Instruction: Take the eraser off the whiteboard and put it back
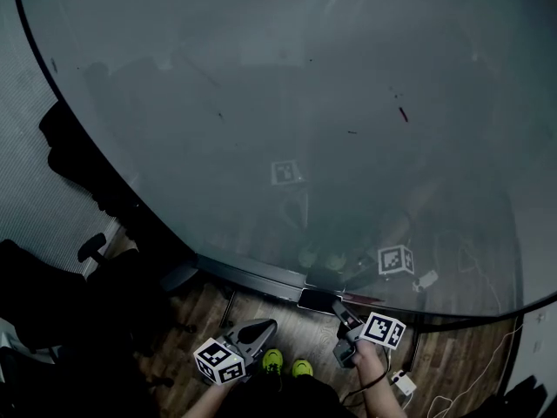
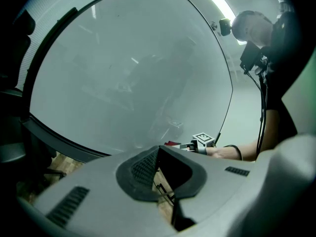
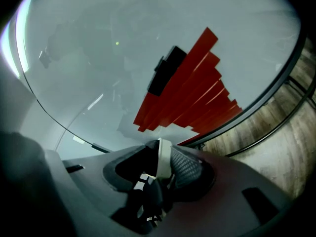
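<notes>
The large glossy whiteboard fills the head view, with its dark lower frame just ahead of both grippers. My right gripper is at that lower edge, shut on a thin white-edged slab, which I take to be the eraser. In the right gripper view a red stepped shape with a black block shows on the board right ahead. The left gripper view shows a red bit at the right gripper's tip. My left gripper hangs lower left, its pads meeting at the tip with nothing between.
A dark office chair stands at the left of the board. Wood floor lies below, with cables and a white plug at lower right. Green shoes are between the grippers. Square marker patterns show in the board's face.
</notes>
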Action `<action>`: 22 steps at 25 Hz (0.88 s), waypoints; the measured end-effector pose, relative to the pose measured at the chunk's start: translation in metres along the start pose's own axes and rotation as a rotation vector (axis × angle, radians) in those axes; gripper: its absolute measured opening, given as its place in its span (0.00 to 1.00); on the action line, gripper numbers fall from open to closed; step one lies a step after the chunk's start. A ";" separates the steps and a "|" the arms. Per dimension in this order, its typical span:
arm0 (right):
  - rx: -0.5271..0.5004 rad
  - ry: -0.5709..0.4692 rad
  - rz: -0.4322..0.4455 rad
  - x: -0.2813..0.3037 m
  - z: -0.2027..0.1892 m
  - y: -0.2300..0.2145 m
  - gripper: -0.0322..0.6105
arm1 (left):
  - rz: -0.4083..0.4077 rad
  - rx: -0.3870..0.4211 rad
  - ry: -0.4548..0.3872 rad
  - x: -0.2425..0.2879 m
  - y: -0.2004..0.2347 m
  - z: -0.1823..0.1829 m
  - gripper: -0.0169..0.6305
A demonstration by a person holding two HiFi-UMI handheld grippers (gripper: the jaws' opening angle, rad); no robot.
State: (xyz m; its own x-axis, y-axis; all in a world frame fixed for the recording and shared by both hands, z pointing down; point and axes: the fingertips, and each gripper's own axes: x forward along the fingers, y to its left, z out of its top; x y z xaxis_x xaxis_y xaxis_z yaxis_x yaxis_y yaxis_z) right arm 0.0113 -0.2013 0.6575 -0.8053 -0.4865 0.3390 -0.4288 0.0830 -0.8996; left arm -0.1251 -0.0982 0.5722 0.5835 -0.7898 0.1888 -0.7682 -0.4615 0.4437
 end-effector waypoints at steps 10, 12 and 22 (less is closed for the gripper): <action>0.023 0.002 -0.032 0.005 -0.001 -0.025 0.31 | 0.013 -0.005 0.014 -0.006 -0.001 -0.005 0.04; 0.024 0.007 -0.035 0.008 -0.003 -0.028 0.31 | 0.017 -0.007 0.019 -0.008 0.000 -0.007 0.04; 0.071 -0.006 -0.018 0.017 -0.010 -0.039 0.31 | 0.019 -0.012 0.042 -0.012 0.001 -0.012 0.04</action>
State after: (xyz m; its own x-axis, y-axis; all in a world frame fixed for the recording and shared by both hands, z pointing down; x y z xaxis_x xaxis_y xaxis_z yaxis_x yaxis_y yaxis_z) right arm 0.0098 -0.2039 0.7009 -0.7950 -0.4927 0.3540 -0.4132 0.0125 -0.9106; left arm -0.1297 -0.0840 0.5813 0.5794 -0.7809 0.2335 -0.7762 -0.4413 0.4503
